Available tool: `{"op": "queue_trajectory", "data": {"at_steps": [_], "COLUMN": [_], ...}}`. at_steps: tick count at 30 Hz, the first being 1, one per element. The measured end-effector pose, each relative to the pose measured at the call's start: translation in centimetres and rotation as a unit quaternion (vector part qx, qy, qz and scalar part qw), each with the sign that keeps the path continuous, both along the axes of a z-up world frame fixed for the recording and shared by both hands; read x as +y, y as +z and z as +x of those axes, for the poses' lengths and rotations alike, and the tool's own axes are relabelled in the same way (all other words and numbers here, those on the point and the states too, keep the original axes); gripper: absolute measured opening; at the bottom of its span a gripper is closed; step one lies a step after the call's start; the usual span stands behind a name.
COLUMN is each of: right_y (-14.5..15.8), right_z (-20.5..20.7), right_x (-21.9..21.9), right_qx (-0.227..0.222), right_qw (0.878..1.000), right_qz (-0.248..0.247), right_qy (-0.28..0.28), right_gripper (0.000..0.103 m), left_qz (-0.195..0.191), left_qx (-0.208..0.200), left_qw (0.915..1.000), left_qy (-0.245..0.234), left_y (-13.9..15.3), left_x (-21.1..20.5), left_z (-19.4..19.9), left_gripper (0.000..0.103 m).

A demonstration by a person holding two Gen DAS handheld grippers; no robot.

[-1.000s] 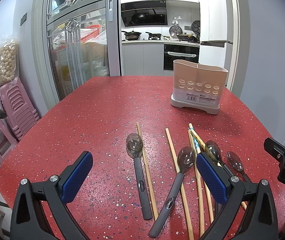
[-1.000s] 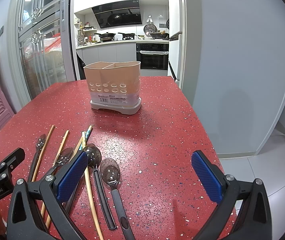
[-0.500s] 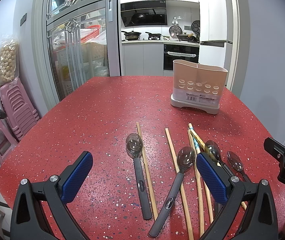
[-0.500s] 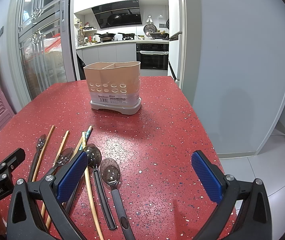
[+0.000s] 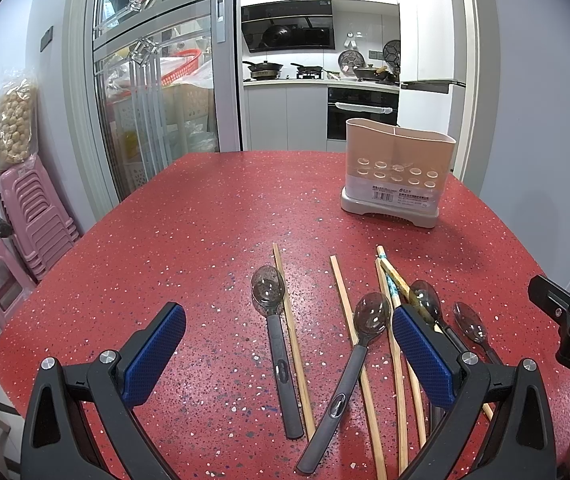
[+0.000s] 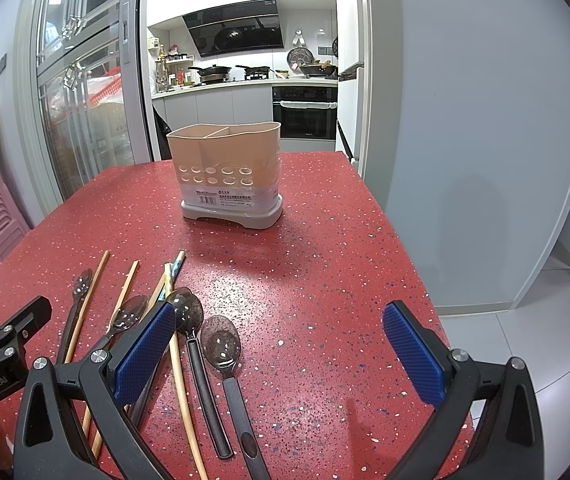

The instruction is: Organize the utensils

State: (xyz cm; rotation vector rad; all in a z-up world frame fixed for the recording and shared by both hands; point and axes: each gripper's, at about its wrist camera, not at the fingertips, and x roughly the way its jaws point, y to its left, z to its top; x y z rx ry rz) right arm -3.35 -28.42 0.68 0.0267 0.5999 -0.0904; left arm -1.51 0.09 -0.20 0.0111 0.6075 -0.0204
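Several grey spoons with clear bowls and several wooden chopsticks lie loose on the red speckled table. A beige two-compartment utensil holder stands upright farther back. My left gripper is open and empty, low over the near spoons. My right gripper is open and empty, to the right of the utensils, its left finger over the chopsticks.
The table's right edge drops off to a tiled floor beside a white wall. Pink stools stand stacked by the left wall. Glass sliding doors and a kitchen lie behind the table.
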Motion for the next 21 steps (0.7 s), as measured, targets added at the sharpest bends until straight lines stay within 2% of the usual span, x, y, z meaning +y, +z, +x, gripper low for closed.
{"op": "queue_trajectory", "data": {"at_steps": [14,21], "right_y": [-0.2,-0.8], "right_z": [0.2,1.4], "right_x": [0.0,-0.8], "right_qx": [0.005,0.036], "right_qw": [1.0,0.999], "right_qz": [0.004,0.021], "right_qy": [0.003,0.016], "right_gripper": [0.103,0.103], "left_qz": [0.007,0.009], "left_qx": [0.014,0.058], "left_qw": [0.9998,0.9981], "left_qy": [0.009,0.016], "left_y": [-0.6,-1.9], "left_x": [0.1,1.4], "left_z": [0.7,2.6], "left_gripper": [0.103,0.103]}}
